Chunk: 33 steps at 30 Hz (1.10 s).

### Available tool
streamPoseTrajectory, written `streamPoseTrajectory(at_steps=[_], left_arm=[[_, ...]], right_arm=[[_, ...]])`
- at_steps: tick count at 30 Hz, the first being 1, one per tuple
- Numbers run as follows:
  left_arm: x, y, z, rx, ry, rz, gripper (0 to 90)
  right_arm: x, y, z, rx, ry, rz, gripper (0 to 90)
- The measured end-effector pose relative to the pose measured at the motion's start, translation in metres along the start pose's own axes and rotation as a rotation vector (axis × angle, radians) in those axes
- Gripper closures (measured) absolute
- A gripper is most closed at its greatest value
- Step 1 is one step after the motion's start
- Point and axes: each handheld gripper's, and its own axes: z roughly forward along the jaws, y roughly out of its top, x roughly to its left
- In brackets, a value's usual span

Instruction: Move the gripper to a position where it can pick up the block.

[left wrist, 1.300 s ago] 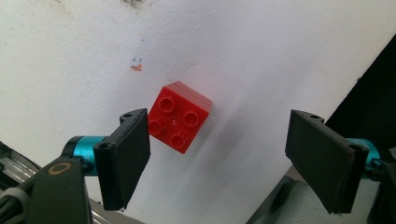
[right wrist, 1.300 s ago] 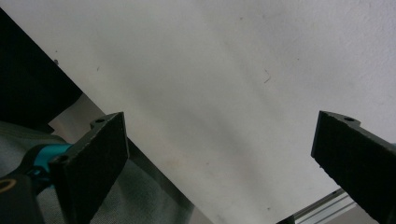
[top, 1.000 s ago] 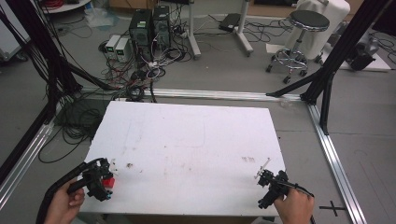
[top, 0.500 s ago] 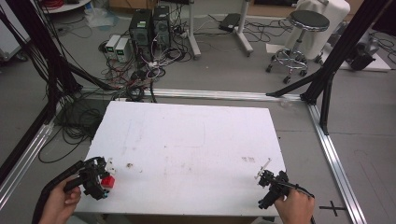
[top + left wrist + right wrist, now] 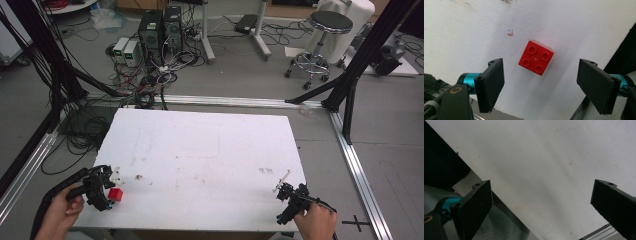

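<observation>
A small red four-stud brick [image 5: 116,194] lies on the white table [image 5: 210,150] near its front left corner. My left gripper [image 5: 106,186] is held low just left of it. In the left gripper view the brick [image 5: 536,57] rests studs up on the table a little beyond my left gripper [image 5: 541,68], whose jaws stand wide apart and touch nothing. My right gripper [image 5: 283,192] hovers at the table's front right edge. In its own view, my right gripper [image 5: 541,188] is open over bare white board.
Small dark marks [image 5: 138,177] dot the table by the brick. Aluminium rails [image 5: 357,165] and black struts [image 5: 350,75] frame the table. Computer towers [image 5: 160,25], tangled cables [image 5: 85,130] and a stool [image 5: 322,40] stand on the floor behind.
My left hand and gripper have drawn back slightly to the left, leaving the red brick on the table. The right gripper has stayed put.
</observation>
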Motion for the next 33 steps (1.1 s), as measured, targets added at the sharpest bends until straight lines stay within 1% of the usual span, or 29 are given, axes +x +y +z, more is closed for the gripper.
streamPoseTrajectory(at_steps=[2,3,4,5,7,9,11,13,16,17,18,19,20,22,25,26,29,30,31,33], left_arm=[[0.002,0.000,-0.003,-0.004,-0.001,0.019,22.5],[0.003,0.000,-0.005,-0.009,0.001,0.018,22.5],[0.004,0.000,-0.007,-0.014,0.008,0.028,22.5],[0.005,0.000,-0.009,-0.018,0.006,0.036,22.4],[0.007,0.000,-0.011,-0.017,-0.003,0.054,22.5],[0.008,0.000,-0.012,-0.020,0.003,0.060,22.4],[0.010,0.000,-0.013,-0.020,-0.004,0.067,22.4],[0.012,0.002,-0.013,-0.004,-0.010,0.102,22.5],[0.012,0.004,-0.012,-0.003,-0.028,0.151,22.5],[0.012,0.004,-0.012,-0.003,-0.028,0.151,22.5],[0.012,0.007,-0.012,0.007,-0.036,0.200,22.5],[0.012,0.007,-0.012,0.007,-0.036,0.200,22.5],[0.012,0.009,-0.011,0.016,-0.045,0.239,22.4],[0.012,0.012,-0.010,0.030,-0.056,0.268,22.5],[0.014,0.014,-0.007,0.055,-0.061,0.294,22.5],[0.014,0.015,-0.005,0.058,-0.064,0.296,22.4],[0.016,0.015,0.000,0.073,-0.076,0.320,22.5],[0.017,0.015,0.002,0.081,-0.087,0.328,22.5],[0.017,0.014,0.004,0.086,-0.090,0.334,22.4],[0.019,0.013,0.008,0.099,-0.099,0.332,22.5]], right_arm=[[0.000,-0.001,0.001,0.000,0.002,0.003,3.2],[0.000,-0.002,0.001,0.001,0.002,0.006,3.2],[0.000,-0.003,0.001,-0.001,0.006,0.004,3.2],[0.000,-0.003,0.001,0.000,0.001,0.006,3.2],[0.001,-0.003,0.001,-0.005,0.010,0.005,3.2],[0.002,-0.003,0.001,-0.002,0.009,0.000,3.2],[0.003,-0.002,0.001,0.001,0.007,0.001,3.2],[0.003,-0.001,0.001,0.000,0.008,-0.004,3.2],[0.004,0.000,0.001,-0.001,0.008,-0.005,3.2],[0.004,-0.001,0.001,-0.003,0.010,-0.003,3.2],[0.003,-0.001,0.001,-0.006,0.015,-0.006,3.2],[0.003,-0.002,0.001,-0.013,0.020,-0.004,3.2],[0.003,-0.002,0.002,-0.017,0.023,-0.001,3.2],[0.003,-0.003,0.003,-0.011,0.027,-0.007,3.2],[0.003,-0.003,0.003,-0.015,0.028,-0.004,3.2],[0.003,-0.003,0.002,-0.017,0.029,-0.006,3.2],[0.003,-0.003,0.002,-0.023,0.026,-0.006,3.2],[0.002,-0.003,0.002,-0.022,0.030,-0.011,3.2],[0.002,-0.003,0.002,-0.021,0.031,-0.011,3.2],[0.002,-0.003,0.002,-0.021,0.031,-0.012,3.2]])
